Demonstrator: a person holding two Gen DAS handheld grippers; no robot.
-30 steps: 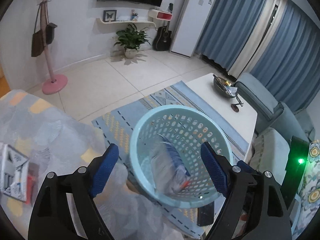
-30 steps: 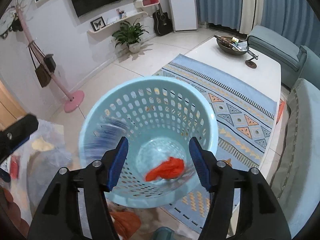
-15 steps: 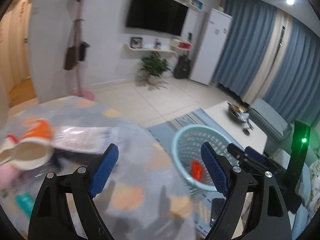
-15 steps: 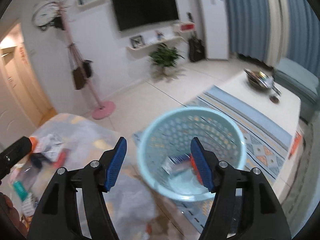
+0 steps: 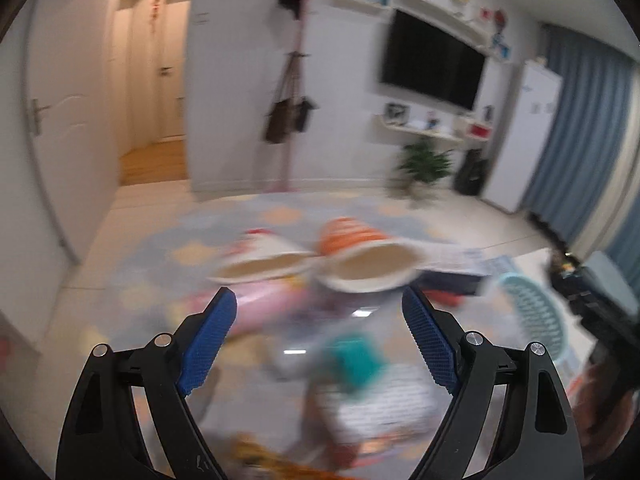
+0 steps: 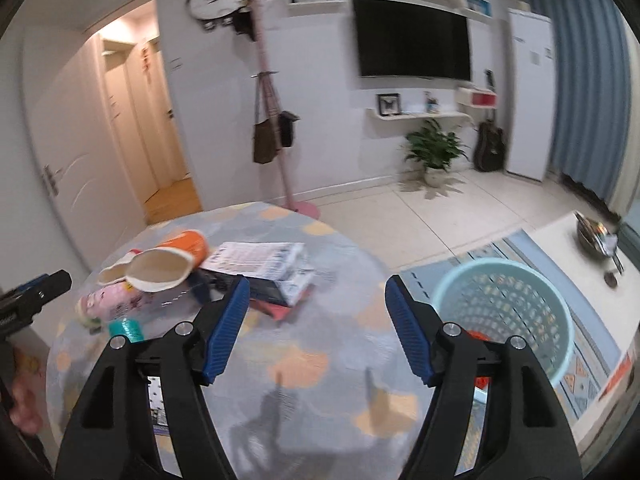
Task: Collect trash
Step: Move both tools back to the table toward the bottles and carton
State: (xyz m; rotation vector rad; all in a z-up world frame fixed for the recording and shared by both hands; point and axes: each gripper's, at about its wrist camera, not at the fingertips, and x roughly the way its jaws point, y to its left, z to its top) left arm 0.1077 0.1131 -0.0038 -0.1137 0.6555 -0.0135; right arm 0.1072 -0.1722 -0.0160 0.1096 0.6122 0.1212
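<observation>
The round worktop (image 6: 304, 360) is seen spread with litter, and the pale blue basket (image 6: 508, 304) is set on the floor just off its right edge, some red trash already inside. Two paper cups (image 6: 160, 268) are lying on their sides, mouths turned toward the cameras, beside a printed packet (image 6: 256, 260). Both the left tongs (image 5: 320, 344) and the right tongs (image 6: 316, 328) are held spread and empty. The cups are found dead ahead of the left tongs, which are judged the nearer.
</observation>
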